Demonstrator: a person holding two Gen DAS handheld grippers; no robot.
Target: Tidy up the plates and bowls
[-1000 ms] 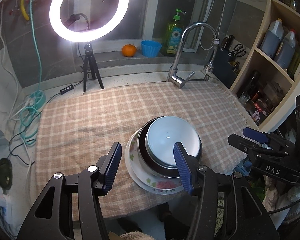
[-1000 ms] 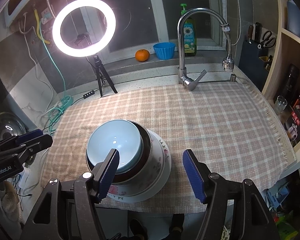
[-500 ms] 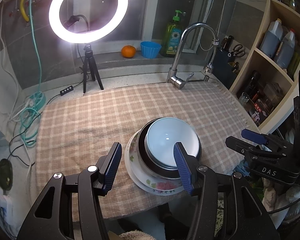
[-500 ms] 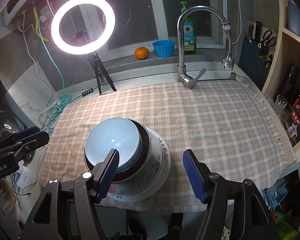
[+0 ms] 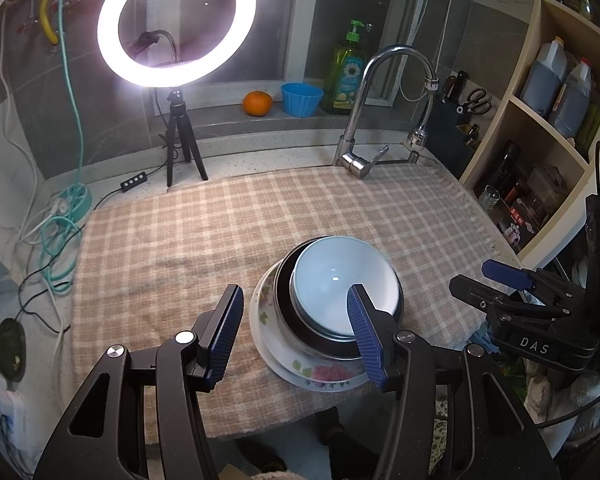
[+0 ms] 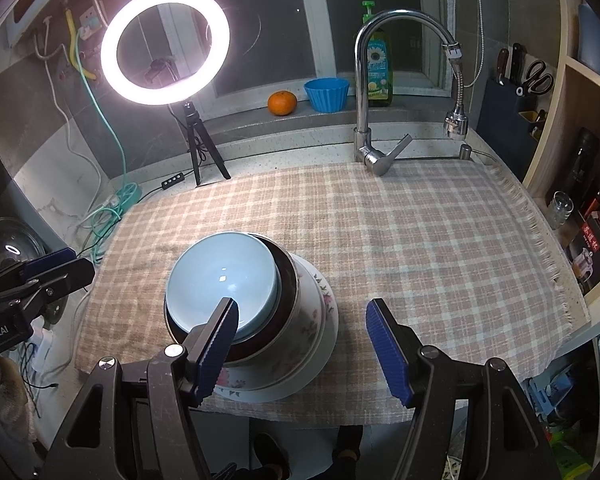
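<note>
A pale blue bowl (image 5: 340, 276) (image 6: 224, 280) sits nested in a dark metal bowl (image 5: 288, 300) (image 6: 284, 280), inside a floral bowl (image 6: 308, 312), all on a floral plate (image 5: 324, 376) (image 6: 320, 360) near the front edge of the checked cloth. My left gripper (image 5: 296, 332) is open and empty, held above the stack's near left side. My right gripper (image 6: 304, 344) is open and empty, above the stack's near right side. Each gripper shows at the edge of the other's view.
The checked cloth (image 5: 220, 224) (image 6: 420, 240) covers the counter. A ring light on a tripod (image 5: 176, 20) (image 6: 164, 44) stands at the back left, a faucet (image 5: 364, 120) (image 6: 364, 112) at the back. Shelves (image 5: 548, 128) stand at the right, cables (image 5: 60, 232) at the left.
Both grippers have drifted slightly; the stack sits a little differently in each view. Both stay open. The dishes have not moved.
</note>
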